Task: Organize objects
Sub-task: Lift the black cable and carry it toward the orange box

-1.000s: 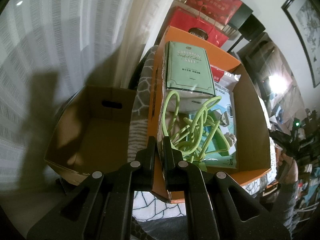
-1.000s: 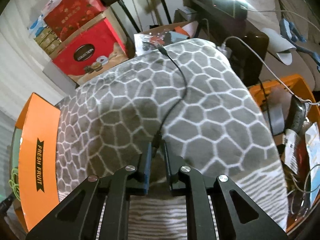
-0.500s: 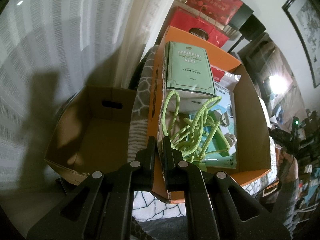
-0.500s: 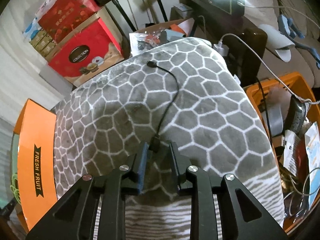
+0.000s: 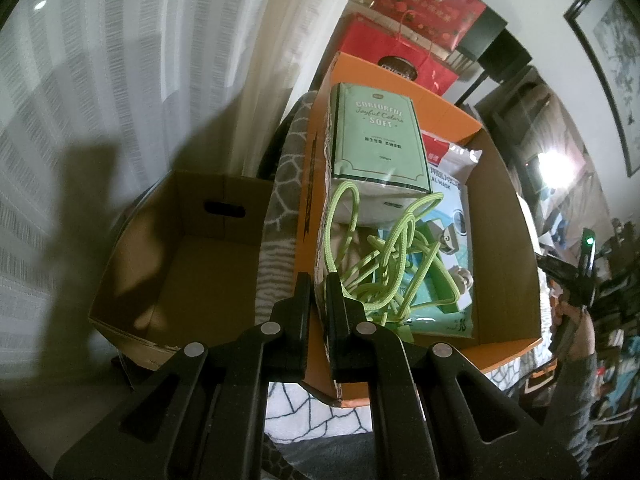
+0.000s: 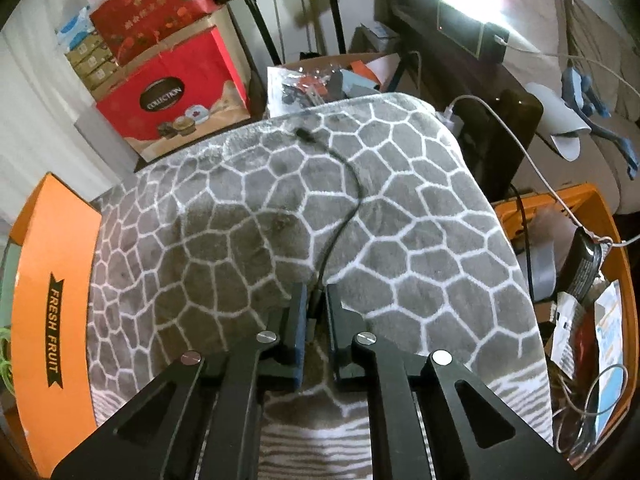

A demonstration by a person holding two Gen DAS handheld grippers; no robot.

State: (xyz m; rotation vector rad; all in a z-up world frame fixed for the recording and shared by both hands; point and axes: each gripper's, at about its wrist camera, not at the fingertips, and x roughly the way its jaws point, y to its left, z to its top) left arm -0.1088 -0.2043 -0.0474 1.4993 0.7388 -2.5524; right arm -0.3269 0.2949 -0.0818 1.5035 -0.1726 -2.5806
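Right gripper (image 6: 316, 300) clamps black cable (image 6: 349, 196) — left gripper (image 5: 318, 290) pinches orange box wall (image 5: 320, 240)

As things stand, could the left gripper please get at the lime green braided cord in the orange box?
Probably not yet: the left gripper is clamped on the orange box wall, with the lime green cord just beyond.

Matte black fingers (image 5: 304, 304) — silver screws (image 6: 267, 336), triangular cutouts, blue pads (image 6: 301, 320)

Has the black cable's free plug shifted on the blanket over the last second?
Yes. The black cable trails straighter; its free plug now lies nearer the blanket's far edge.
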